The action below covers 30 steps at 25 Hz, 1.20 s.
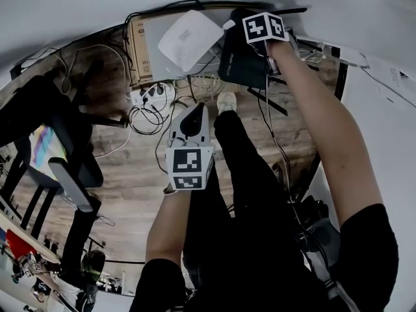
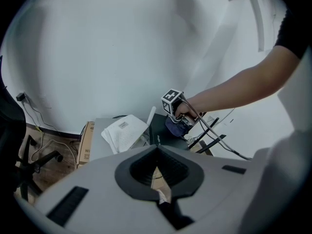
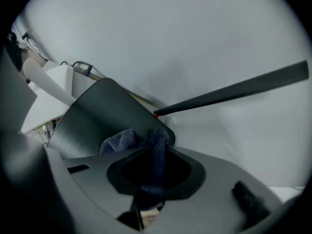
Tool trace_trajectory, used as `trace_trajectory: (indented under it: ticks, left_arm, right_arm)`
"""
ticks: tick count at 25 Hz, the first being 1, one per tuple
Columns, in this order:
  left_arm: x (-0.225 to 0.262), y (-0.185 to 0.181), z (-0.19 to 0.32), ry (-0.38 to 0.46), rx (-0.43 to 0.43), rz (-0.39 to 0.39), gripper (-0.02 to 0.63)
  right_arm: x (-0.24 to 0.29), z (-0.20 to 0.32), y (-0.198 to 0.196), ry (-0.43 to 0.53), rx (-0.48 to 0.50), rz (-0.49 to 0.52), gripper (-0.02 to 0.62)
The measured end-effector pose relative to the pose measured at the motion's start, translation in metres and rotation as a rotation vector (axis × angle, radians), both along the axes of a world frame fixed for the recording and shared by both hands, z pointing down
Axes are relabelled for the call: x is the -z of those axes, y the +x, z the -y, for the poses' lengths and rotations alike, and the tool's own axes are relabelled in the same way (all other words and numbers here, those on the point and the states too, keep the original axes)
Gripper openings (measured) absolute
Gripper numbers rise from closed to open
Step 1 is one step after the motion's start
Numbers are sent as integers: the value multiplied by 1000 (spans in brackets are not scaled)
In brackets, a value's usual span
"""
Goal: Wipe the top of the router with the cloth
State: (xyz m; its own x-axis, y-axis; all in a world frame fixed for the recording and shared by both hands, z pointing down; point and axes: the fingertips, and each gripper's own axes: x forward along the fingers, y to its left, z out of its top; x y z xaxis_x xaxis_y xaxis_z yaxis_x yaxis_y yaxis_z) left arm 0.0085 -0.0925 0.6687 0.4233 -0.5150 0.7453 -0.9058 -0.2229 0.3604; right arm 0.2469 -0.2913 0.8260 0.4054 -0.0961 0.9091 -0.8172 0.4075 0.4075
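The right claw [image 3: 157,147] is clamped on a dark blue cloth [image 3: 118,141]. A strip of the cloth runs up between the two jaws, and the rest bunches out just ahead of them. That bunch rests on the top of the black router [image 3: 97,116], close to the corner where a long black antenna [image 3: 234,90] hinges off. The antenna slants up to this claw's right against the pale wall [image 3: 161,38]. The router's brushed dark top spreads ahead of the claw and to its left. Further to its left a white router [image 3: 44,108] lies tilted, just beside the black one. In the head view the right claw's marker cube [image 1: 263,26] sits over the black router, and the person's forearm [image 1: 318,116] stretches out behind it.

The left claw [image 2: 157,152] is pressed together with nothing between its jaws. It hangs over the wooden floor [image 1: 130,168], well apart from both routers and pointing toward them. The white router is ahead of it and a little to its left. The black router, with the right claw and the cloth on top, is ahead and slightly to its right. A cardboard box [image 2: 86,143] shows at the left edge of the stack that carries the routers. A white power strip [image 1: 151,96] with plugged cables lies on the floor ahead of the left claw and to its left, near the box.
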Motion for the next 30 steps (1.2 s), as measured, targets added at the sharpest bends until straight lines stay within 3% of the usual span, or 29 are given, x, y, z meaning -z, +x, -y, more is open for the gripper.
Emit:
trace_trajectory:
  ticks: [4,11,22,26,30]
  left_arm:
    - [9,3,4,20,-2,-10,11]
    - [24,8,0,39,-4,-16,11]
    - [33,-1,-11,54,3,-14,11]
    - [33,-1,-16,56,-4,-12,11]
    - [39,-1,-18,61,2,-13,11]
  right_arm:
    - [-1,-19,-5,-78,57,5,67]
    - [0,-74,-21,-335,230,77,69]
    - [6,-154,-42,-626,412,146,69]
    - [10,-164,-50,-618,399,231,69]
    - [28,-138,-64,-465,445,328,67]
